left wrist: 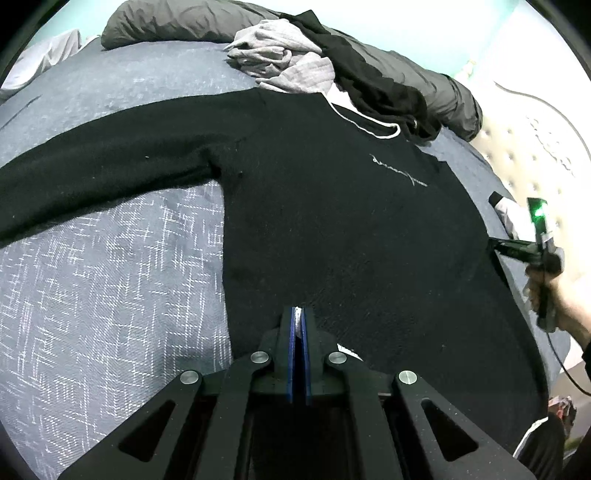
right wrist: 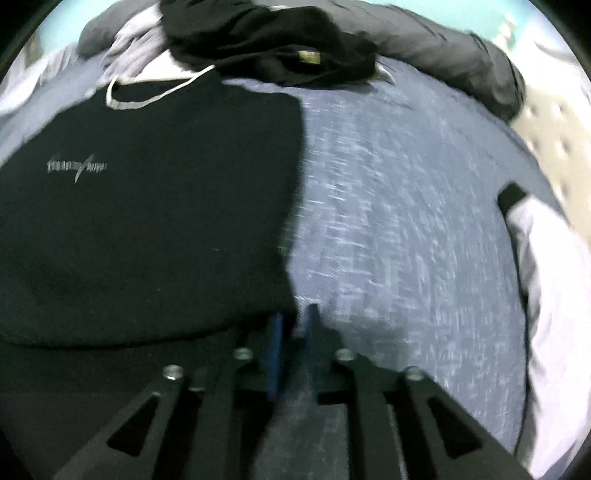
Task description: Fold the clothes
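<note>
One black hoodie (left wrist: 332,221), flat on bed (left wrist: 92,295) | soft, floppy, light — likely sags | left tool (left wrist: 298,314) pressed together, maybe pinching white scrap | right tool (right wrist: 295,314) spread, empty — grip side edge ahead

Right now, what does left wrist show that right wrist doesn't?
Left wrist only: the black sweatshirt's outstretched sleeve, the shut left gripper over its hem, and the right gripper seen from outside in a hand at the garment's edge.
Right wrist only: bare bedspread beside the sweatshirt's folded edge, jaws slightly apart.
Both: black sweatshirt with chest lettering, white drawstring, clothes pile, grey pillows.
</note>
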Demonstrator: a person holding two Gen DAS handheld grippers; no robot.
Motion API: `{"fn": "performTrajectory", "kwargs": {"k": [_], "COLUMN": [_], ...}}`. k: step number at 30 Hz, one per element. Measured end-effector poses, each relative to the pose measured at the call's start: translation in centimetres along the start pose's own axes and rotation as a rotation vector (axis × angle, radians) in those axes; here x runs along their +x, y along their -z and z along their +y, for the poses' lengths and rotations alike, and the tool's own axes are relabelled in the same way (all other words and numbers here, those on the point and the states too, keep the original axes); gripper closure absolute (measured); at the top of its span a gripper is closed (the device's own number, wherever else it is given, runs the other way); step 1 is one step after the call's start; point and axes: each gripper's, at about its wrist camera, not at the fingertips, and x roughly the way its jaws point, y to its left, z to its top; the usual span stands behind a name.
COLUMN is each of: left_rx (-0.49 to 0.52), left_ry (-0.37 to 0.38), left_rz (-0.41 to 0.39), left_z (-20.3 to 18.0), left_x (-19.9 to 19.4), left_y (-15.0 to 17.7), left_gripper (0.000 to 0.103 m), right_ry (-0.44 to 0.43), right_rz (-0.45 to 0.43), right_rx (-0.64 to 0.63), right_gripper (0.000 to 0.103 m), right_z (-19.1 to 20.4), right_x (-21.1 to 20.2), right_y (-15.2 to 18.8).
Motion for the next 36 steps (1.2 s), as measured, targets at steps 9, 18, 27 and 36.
{"fn": "performTrajectory", "kwargs": {"k": [9, 18, 27, 36], "left_rx": [-0.022, -0.041, -0.046, -0.060], "left_ry": [-0.010, 0.008, -0.002, -0.021], "left_rz": [0.007, 0.021, 0.024, 0.022], "left_z": [0.0, 0.7, 0.8, 1.1], "left_x": [0.1, 0.2, 0.1, -0.1], "left_y": [0.0, 0.1, 0.2, 0.3], "left_gripper": [0.098, 0.098, 0.098, 0.098], "right_ry": [-0.260, -0.238, -0.353, -0.355], "right_rz": [-0.137, -0.058, -0.115, -0.062], "right_rx": [0.236, 0.227, 0.092, 0.066], "right_gripper": [0.079, 0.079, 0.079, 0.078], "right_z": [0.1, 2.5, 10.6, 14.7], "right_x": [-3.9, -0.1, -2.9, -1.1], "right_y": [0.4, 1.4, 2.2, 1.6]}}
